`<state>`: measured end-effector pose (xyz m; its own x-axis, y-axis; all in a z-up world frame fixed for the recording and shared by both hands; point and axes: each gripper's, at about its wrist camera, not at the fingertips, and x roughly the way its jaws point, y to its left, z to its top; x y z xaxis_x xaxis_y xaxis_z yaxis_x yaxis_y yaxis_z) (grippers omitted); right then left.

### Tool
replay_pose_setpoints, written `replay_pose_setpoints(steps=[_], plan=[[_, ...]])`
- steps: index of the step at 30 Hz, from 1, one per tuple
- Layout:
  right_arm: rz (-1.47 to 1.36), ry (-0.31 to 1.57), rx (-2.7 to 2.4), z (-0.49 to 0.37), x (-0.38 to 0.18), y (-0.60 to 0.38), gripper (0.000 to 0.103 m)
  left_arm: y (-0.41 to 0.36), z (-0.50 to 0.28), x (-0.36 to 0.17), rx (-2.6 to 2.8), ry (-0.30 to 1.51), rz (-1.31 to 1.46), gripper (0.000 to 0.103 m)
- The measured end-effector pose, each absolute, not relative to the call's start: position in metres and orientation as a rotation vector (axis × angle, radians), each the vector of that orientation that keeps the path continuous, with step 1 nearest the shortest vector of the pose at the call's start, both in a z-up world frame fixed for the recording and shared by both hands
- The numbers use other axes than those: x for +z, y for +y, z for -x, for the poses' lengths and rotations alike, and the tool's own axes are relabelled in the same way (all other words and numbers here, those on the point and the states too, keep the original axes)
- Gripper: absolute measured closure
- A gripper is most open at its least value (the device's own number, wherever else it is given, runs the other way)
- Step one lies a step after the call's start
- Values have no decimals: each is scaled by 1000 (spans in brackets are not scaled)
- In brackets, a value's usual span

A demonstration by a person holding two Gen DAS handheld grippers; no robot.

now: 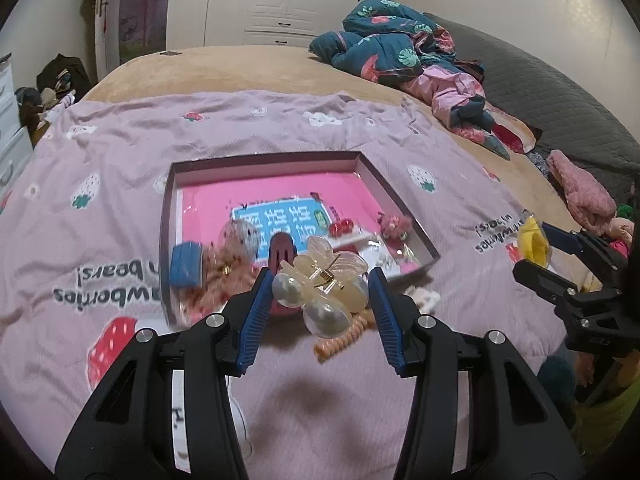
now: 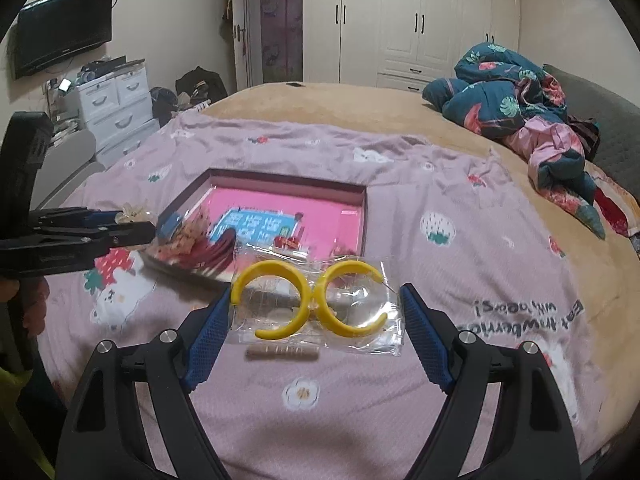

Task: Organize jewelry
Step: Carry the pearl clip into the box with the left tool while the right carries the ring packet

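While your left gripper sits over the near edge of the bed, its 2 blue fingers clamp a cream butterfly claw clip with pearl-like lobes, held above the pink strawberry sheet. Just beyond the clip is the shallow box with a pink liner, lying flat on the sheet; inside it near the front wall are a blue block, a sparkly scrunchie-like piece, a dark red clip and a small red item. An orange coil hair tie lies on the sheet below the clip, outside the box. Your right gripper pinches a clear plastic bag holding 2 yellow C-shaped hoop earrings, fingers pressed to the bag's 2 side edges, near the box's front right corner. A crumpled floral quilt sits at the far right of the bed.
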<state>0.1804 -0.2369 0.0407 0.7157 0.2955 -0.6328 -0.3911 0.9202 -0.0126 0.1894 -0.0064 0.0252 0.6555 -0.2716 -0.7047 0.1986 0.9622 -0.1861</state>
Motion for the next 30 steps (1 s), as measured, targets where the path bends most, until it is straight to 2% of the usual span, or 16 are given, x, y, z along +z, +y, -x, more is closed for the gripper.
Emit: replay_pose_setpoints(steps=[12, 30], plan=[[152, 679, 376, -248, 38, -219, 22, -2, -243, 3, -211, 873, 71, 63], [195, 827, 395, -292, -28, -181, 22, 19, -289, -41, -149, 974, 96, 63]])
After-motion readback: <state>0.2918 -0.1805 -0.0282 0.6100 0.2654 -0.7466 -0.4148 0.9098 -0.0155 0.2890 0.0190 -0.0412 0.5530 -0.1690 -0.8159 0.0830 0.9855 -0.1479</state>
